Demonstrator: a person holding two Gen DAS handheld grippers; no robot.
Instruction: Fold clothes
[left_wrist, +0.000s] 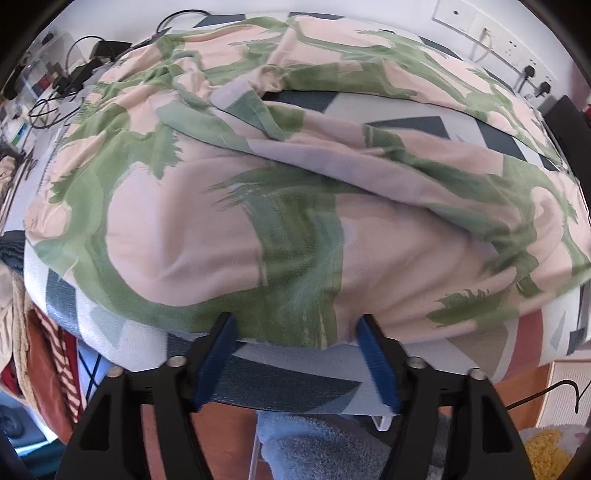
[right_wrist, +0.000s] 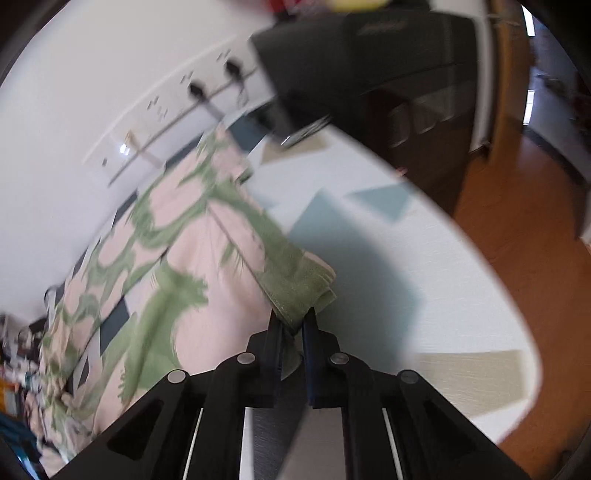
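The right claw (right_wrist: 291, 325) pinches a green corner of the pink-and-green garment (right_wrist: 177, 266) low in the frame's centre; from there the cloth's long axis runs toward the upper left, along the white wall (right_wrist: 74, 110). The left claw (left_wrist: 295, 328) stands spread, its blue pads (left_wrist: 218, 354) at the garment's (left_wrist: 207, 229) near edge, gripping nothing. The garment lies crumpled across the patterned table (right_wrist: 406, 277).
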